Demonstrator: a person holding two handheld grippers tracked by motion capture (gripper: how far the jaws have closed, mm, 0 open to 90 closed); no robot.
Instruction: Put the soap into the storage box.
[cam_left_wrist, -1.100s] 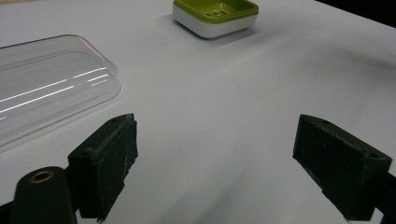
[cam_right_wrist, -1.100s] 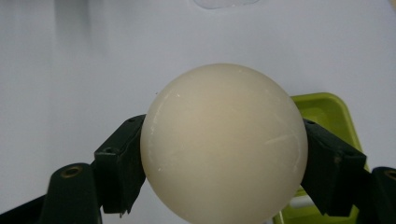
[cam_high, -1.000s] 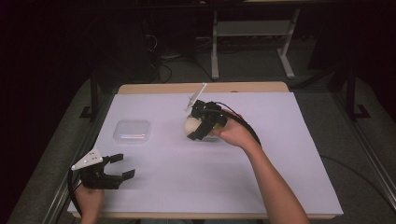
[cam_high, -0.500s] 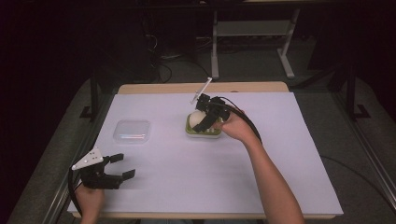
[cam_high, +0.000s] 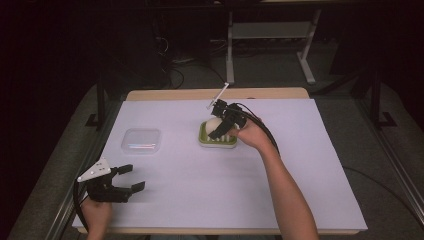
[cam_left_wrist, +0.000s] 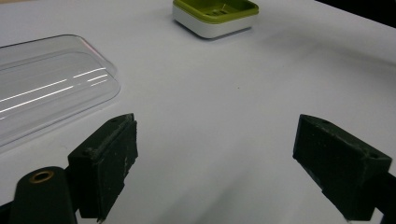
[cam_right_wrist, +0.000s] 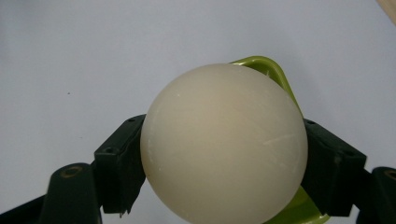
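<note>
Now my right gripper has its jaws clenched on the cream ball, which hangs just over the green soap dish beneath them. It looks nearly placed, though I cannot tell if it touches yet; letting go remains. My left gripper rests with jaws spread, the clear lid just ahead. The white surface is bare otherwise; the room beyond is dark.

No writing can be read anywhere (labels, brands, numbers included).
</note>
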